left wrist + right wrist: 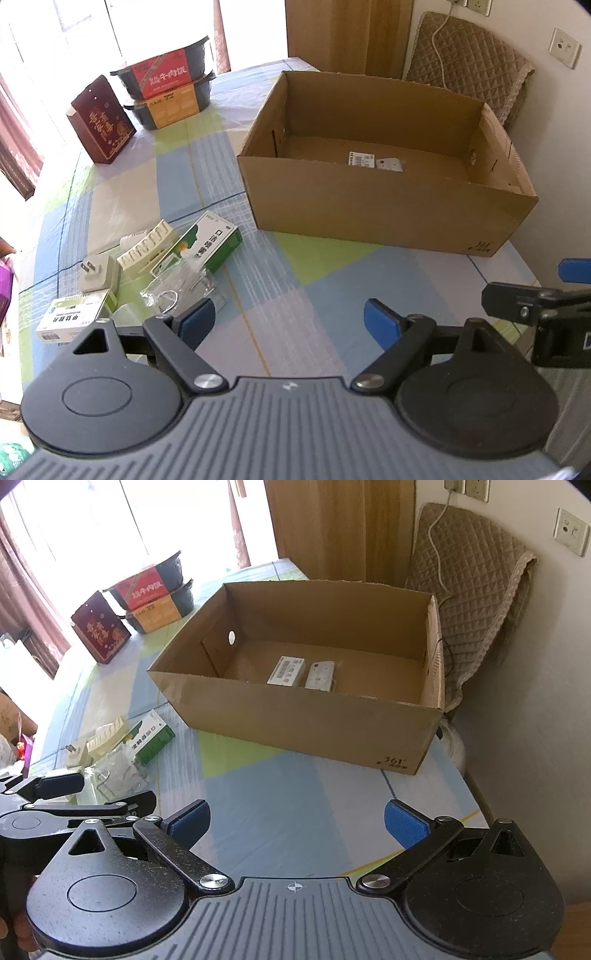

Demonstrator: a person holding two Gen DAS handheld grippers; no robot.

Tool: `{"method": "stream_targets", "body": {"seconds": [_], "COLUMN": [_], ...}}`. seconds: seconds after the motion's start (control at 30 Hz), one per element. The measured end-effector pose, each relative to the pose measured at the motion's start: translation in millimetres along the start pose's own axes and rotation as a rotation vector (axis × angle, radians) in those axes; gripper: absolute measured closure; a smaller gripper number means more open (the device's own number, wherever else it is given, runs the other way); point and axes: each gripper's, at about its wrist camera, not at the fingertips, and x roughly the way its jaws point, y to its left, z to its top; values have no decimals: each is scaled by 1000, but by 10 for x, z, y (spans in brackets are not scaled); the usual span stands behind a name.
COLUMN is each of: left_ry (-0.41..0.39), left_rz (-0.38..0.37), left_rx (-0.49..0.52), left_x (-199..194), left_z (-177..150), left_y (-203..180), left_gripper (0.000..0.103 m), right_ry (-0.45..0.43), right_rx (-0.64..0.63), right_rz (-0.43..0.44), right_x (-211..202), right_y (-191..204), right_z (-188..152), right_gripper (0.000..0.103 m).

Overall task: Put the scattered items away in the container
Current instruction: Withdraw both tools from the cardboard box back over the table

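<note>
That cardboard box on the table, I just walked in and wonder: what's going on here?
A person holds two grippers above a checked tablecloth. Both the left gripper and the right gripper are open and empty. The cardboard box has two small white items inside. A pile to the left still waits: a green medicine box, a white plug and a clear plastic bag.

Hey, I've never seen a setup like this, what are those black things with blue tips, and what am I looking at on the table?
They are two hand-held grippers, each with a camera looking along its blue-padded fingers. One picture is from the left gripper, the other from the right gripper. Both are open and hold nothing. On the checked tablecloth stands an open cardboard box with two small items already inside. To its left lie scattered items: a green medicine box, a white plug adapter, a clear plastic bag and others.
</note>
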Motion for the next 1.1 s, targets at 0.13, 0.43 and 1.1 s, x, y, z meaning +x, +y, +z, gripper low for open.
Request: {"method": "stream_targets", "body": {"seconds": [0.13, 0.43, 1.1], "left_ry": [5, 8, 20], "left_rz": [1, 2, 126], "left_rx": [-7, -20, -86], "left_x": [19, 51, 83], "left_z": [-42, -103, -777], "left_y": [47, 148, 1067], "left_gripper": [18, 18, 19], "right_ry": [5, 12, 11], "right_rx": [2, -2, -89], "right_rz": [0, 6, 225], "right_x": [32, 121, 661], "right_y": [17, 68, 386], "right_z": [-6, -29, -207], "right_gripper": [0, 0, 0]}}
